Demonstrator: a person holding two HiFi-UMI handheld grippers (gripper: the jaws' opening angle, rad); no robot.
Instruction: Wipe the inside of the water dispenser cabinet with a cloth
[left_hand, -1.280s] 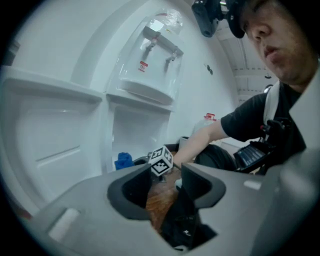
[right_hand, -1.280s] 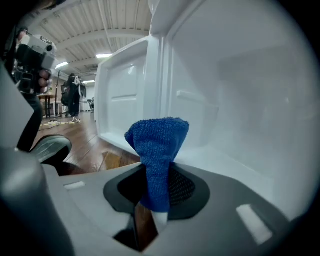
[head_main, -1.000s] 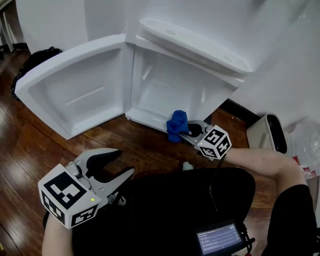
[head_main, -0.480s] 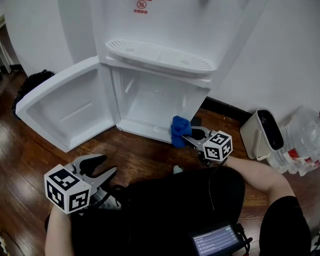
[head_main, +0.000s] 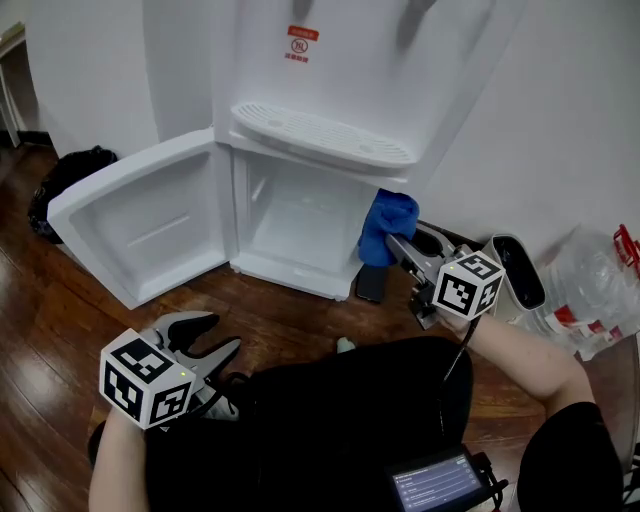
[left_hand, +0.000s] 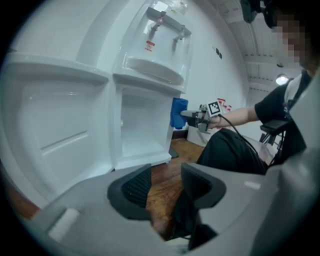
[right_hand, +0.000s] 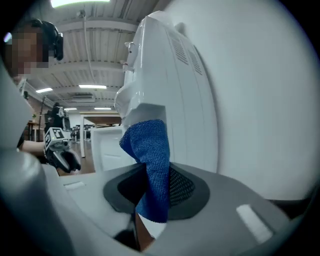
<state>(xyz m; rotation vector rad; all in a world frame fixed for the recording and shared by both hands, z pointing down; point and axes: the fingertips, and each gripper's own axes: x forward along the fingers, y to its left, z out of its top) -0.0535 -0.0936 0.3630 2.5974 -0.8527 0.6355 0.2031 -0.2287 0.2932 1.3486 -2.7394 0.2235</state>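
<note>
A blue cloth (head_main: 388, 225) hangs bunched in the right gripper (head_main: 402, 243), whose jaws are clamped on its lower fold so that a loose pad of fabric stands free above them, ready to be pressed against a surface. The cloth sits at about 3 o'clock of the open cabinet (head_main: 300, 215), level with the right front edge of the water dispenser (head_main: 330, 60) and not yet inside; whether it touches the frame cannot be told. The cabinet door (head_main: 140, 215) lies swung fully out at 9 o'clock, leaving the white interior exposed beneath the drip tray (head_main: 320, 135), which appears to be why the cloth can be brought in from the front. The left gripper (head_main: 222, 335) waits low at 7 o'clock over the wooden floor (head_main: 40, 330), its jaws parted with nothing between them, well apart from the cabinet and seemingly kept out of the working hand's way. Wiping, by this reckoning, has yet to begin.
</note>
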